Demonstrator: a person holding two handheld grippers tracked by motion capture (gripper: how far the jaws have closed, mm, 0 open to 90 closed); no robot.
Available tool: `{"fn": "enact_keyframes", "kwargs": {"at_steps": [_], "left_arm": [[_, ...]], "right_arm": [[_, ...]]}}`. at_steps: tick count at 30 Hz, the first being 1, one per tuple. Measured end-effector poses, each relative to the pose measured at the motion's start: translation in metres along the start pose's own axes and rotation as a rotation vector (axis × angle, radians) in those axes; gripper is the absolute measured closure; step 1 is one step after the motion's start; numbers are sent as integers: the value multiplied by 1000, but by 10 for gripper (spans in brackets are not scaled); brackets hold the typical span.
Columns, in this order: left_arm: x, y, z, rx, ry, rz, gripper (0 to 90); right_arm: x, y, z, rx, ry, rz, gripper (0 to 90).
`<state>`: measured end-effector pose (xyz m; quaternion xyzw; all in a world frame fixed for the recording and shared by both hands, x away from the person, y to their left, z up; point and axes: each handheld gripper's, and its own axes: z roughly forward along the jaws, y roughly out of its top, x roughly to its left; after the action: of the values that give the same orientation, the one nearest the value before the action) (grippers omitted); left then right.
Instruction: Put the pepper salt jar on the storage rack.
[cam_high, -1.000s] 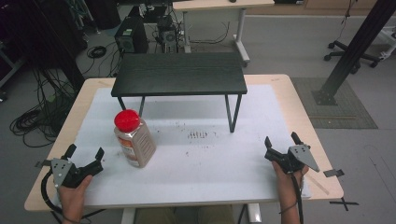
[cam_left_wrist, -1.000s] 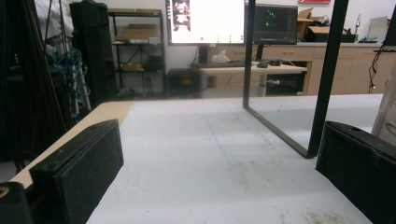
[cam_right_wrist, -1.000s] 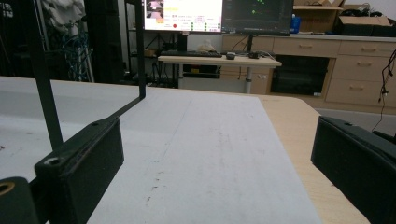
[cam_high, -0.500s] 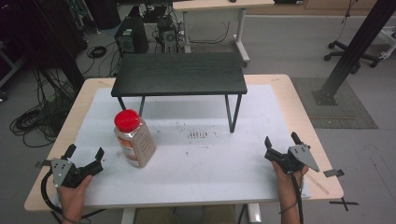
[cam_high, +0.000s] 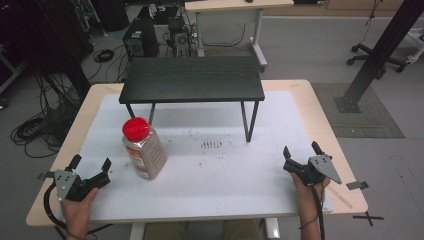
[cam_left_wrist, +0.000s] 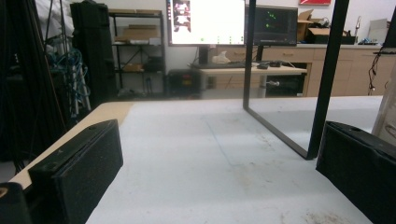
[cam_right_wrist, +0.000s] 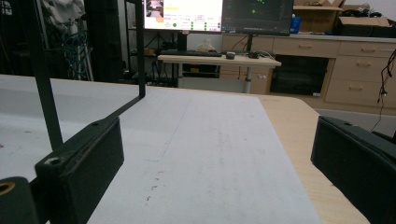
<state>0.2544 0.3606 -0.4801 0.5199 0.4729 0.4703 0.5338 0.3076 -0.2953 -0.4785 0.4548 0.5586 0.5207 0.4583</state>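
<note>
L gripper (cam_high: 91, 166) sat at table's (cam_high: 300, 100) 7 o'clock corner, jaws spread wide w/ nothing between them, resting low over the white mat (cam_high: 225, 170). Jar (cam_high: 144, 148) w/ red lid (cam_high: 136, 128) stood upright just beside it, at its 1 o'clock, not touching; its pale edge showed at far right of L gripper view. Black shelf (cam_high: 192, 85) stood at 12 o'clock, legs on mat. R gripper (cam_high: 301, 154) sat at 5 o'clock, jaws also spread, empty, well apart from jar.

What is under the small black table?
Under the black table only bare white mat shows between its legs; the strip beneath its far edge is hidden by the tabletop.
</note>
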Motion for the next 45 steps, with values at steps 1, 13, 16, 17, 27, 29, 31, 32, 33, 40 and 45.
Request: {"fn": "enact_keyframes", "kwargs": {"at_steps": [1, 13, 16, 17, 27, 29, 31, 32, 33, 40, 45], "left_arm": [[0, 0, 0, -1, 2, -1, 5], [2, 0, -1, -17, 18, -32, 5], [2, 2, -3, -28, 22, -39, 5], [2, 3, -3, -30, 22, -39, 4], [-4, 23, -11, -60, -24, -44, 2], [-7, 28, -12, -71, -37, -38, 2], [-9, 33, -13, -80, -48, -36, 2], [-10, 35, -14, -85, -54, -33, 2], [-11, 37, -15, -89, -59, -32, 2], [-21, 52, -20, -115, -97, -31, 2], [-29, 62, -24, -125, -128, -34, 2]], "right_arm": [[0, 0, 0, 0, 0, -1, 24], [0, 0, 0, 0, 2, -5, 24], [1, 0, 0, -1, 1, -5, 24], [0, 0, 0, -1, 2, -5, 24], [0, 0, 0, -2, 3, -6, 24], [0, 0, 0, -3, 3, -6, 24], [0, 0, 0, -3, 2, -5, 24], [0, 0, 0, -3, 2, -5, 24], [0, 0, 0, -4, 3, -5, 24], [0, 0, 0, -4, 3, -4, 24], [0, 0, 0, -4, 3, -5, 24]]}}
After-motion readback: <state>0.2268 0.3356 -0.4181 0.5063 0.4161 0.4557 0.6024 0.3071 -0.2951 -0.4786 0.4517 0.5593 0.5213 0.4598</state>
